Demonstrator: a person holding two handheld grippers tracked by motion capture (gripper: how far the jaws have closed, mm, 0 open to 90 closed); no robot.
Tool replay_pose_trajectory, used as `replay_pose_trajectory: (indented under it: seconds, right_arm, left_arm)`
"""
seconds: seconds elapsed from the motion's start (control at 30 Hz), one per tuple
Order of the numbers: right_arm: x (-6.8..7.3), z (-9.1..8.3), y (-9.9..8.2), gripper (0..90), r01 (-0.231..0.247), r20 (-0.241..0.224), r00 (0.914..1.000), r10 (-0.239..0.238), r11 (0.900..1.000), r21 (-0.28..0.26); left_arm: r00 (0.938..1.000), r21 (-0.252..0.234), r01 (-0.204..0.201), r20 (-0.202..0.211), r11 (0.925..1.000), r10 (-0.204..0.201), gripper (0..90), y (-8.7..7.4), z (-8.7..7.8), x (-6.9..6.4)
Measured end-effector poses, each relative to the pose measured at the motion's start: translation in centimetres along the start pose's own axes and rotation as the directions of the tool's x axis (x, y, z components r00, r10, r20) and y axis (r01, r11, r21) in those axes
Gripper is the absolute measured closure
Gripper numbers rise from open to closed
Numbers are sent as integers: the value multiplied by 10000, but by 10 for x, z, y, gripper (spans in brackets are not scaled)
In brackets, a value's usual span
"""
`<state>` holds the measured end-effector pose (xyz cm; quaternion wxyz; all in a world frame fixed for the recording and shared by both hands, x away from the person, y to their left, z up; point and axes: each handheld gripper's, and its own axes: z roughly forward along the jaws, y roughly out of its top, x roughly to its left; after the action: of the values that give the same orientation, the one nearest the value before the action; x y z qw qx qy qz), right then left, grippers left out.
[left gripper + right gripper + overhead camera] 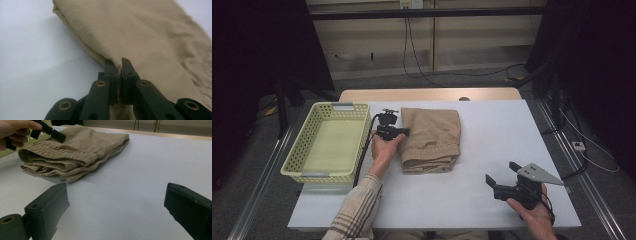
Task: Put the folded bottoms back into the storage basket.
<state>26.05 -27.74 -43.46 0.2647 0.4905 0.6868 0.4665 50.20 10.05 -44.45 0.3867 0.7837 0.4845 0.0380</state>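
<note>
A folded pair of tan trousers (432, 137) with an elastic waistband lies on the white table (492, 130), just right of the basket. My left gripper (404, 131) sits at the trousers' left edge. In the left gripper view its jaws are shut on a fold of the tan cloth (140, 37), pinched at the left gripper's tips (119, 65). My right gripper (501, 172) rests near the table's front right, open, with bare table between its wide jaws. From the right gripper view the trousers (75, 152) lie ahead at the left, apart from my right gripper (117, 202).
A pale yellow-green plastic basket (328, 141) stands at the table's left, nothing inside it. A wooden table edge (432, 94) shows behind the white surface. Dark curtains and cables lie beyond. Open table stretches between the trousers and the right gripper.
</note>
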Motion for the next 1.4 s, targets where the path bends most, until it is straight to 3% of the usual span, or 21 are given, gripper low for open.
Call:
replay_pose_trajectory:
  seconds: [0.07, 0.23, 0.33, 0.37, 0.67, 0.77, 1.1, 1.2, 1.27, 1.4]
  right_arm:
    - [0, 0, 0, 51, 7, 9, 10000, -7, 10000, -21]
    - [0, 0, 0, 51, -6, 32, 10000, 6, 10000, -43]
    - [0, 0, 0, 51, -25, 35, 10000, 25, 10000, -45]
    - [-1, -1, 0, 51, -22, 46, 10000, 22, 10000, -44]
    - [-1, -2, 0, 51, -42, 37, 10000, 43, 9999, -101]
    - [-1, -1, 0, 51, -56, 43, 10000, 57, 9999, -97]
    - [-1, -2, 0, 52, -58, 104, 9999, 59, 9999, -121]
    - [-1, -2, 0, 52, -101, 90, 9999, 102, 9999, -87]
    - [-1, -1, 0, 52, -74, 75, 9999, 75, 9999, -96]
    - [-1, -1, 0, 52, -68, 99, 9999, 69, 9999, -95]
  left_arm:
    - [9998, -495, -184, 89, 9986, 188, 864, 2, -5, -4]
    - [9983, -935, -505, 259, 9943, 531, 866, 5, -13, -8]
    - [9974, -1020, -610, 324, 9929, 647, 867, 6, -16, -11]
    - [9954, -1162, -833, 370, 9897, 881, 867, 8, -19, -13]
    - [9880, -1665, -1343, 529, 9768, 1449, 868, 11, -34, -20]
    - [9857, -1932, -1427, 610, 9707, 1571, 869, 13, -43, -21]
    - [9863, -2594, -1238, 737, 9578, 1474, 869, 17, -60, -23]
    - [9843, -2765, -1360, 710, 9513, 1613, 869, 19, -66, -25]
    - [9826, -3008, -1426, 716, 9430, 1714, 869, 20, -71, -27]
    - [9804, -3142, -1427, 856, 9386, 1777, 869, 20, -76, -31]
